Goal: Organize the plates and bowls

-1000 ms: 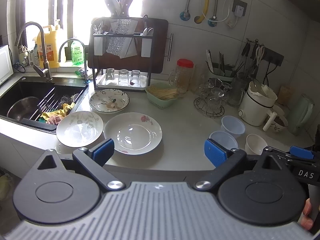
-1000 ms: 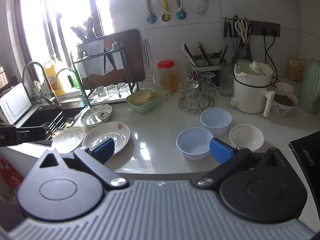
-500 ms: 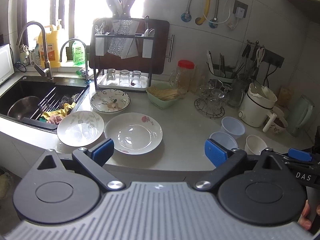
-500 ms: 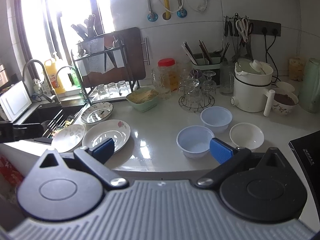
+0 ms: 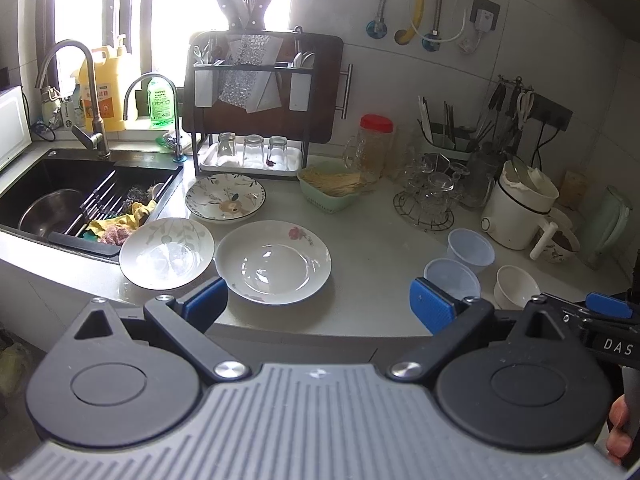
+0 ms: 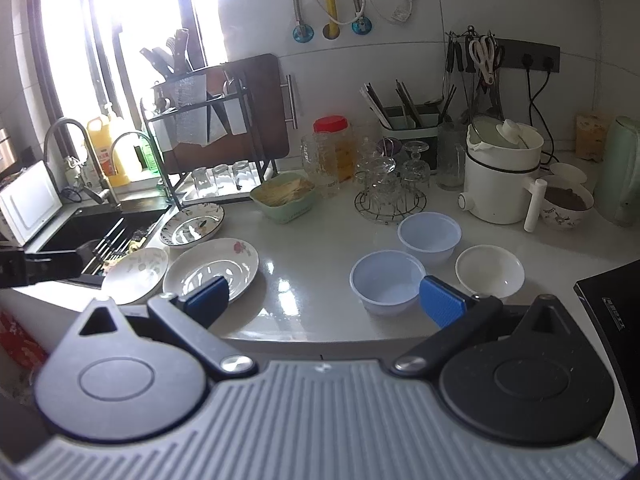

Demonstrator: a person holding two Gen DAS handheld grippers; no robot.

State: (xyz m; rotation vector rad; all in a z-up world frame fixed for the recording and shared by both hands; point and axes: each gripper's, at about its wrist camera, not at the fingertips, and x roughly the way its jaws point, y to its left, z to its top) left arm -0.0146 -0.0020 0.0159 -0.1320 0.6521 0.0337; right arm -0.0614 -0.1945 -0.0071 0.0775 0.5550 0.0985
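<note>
Three plates lie on the white counter by the sink: a rose plate (image 5: pixel 273 266) (image 6: pixel 212 269), a leaf plate (image 5: pixel 167 252) (image 6: pixel 135 274) to its left, and a flower plate (image 5: pixel 225 198) (image 6: pixel 192 225) behind. Two pale blue plastic bowls (image 5: pixel 452 278) (image 6: pixel 387 281), (image 5: pixel 471 245) (image 6: pixel 429 232) and a small white bowl (image 5: pixel 515 287) (image 6: pixel 489 271) stand at the right. My left gripper (image 5: pixel 318 306) is open and empty, in front of the counter edge near the rose plate. My right gripper (image 6: pixel 325 300) is open and empty, in front of the near blue bowl.
A black sink (image 5: pixel 60 196) with a steel pot lies at the left. A dish rack with glasses (image 5: pixel 250 156), a green basket (image 5: pixel 332 192), a glass stand (image 5: pixel 426 204), a white cooker (image 5: pixel 520 208) and a green kettle (image 6: pixel 618 172) line the back. A dark hob edge (image 6: pixel 612 308) is at the right.
Both grippers have drifted slightly toward the counter; the view shifts a little. Nothing on the counter has moved and both stay open.
</note>
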